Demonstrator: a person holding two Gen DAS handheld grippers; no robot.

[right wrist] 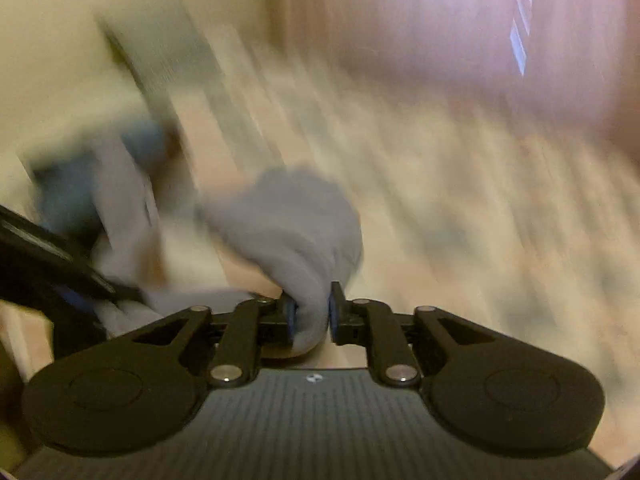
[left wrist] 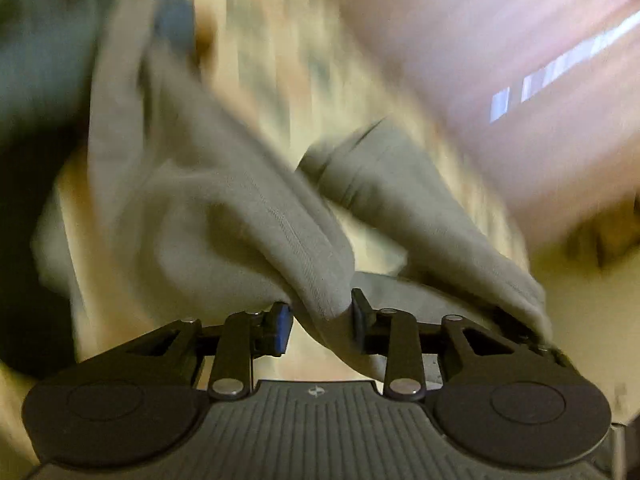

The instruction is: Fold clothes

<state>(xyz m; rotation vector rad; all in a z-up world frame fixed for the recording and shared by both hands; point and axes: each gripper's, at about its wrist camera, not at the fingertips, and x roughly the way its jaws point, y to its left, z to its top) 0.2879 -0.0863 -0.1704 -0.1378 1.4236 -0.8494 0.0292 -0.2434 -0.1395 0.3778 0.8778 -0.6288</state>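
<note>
Judged as mid-fold: no finished, flat fold seen in either view; still left are laying the cloth down, smoothing it and the remaining folds. Much blurred all around, so hard to say how many folds are already made.

Starting with the left wrist view: grey garment (left wrist: 248,216) bunched and lifted, spreading from the jaws toward 11 o'clock, with a second lobe going up toward 1 o'clock. Left gripper (left wrist: 322,320) partly closed, with a ridge of this cloth between the pads; the right-hand pad pressing on the fabric, the blue left-hand pad (left wrist: 283,326) seeming at the cloth's edge. Taken as a grip on the garment, though a loose one.

Then the right wrist view: right gripper (right wrist: 313,318) nearly closed, pinching a fold of the same garment (right wrist: 296,224), which rises from the jaws toward 12 o'clock and trails toward 9 o'clock, where a dark gripper part enters the frame. Beneath, a pale patterned surface (right wrist: 460,216), too smeared to name.
</note>
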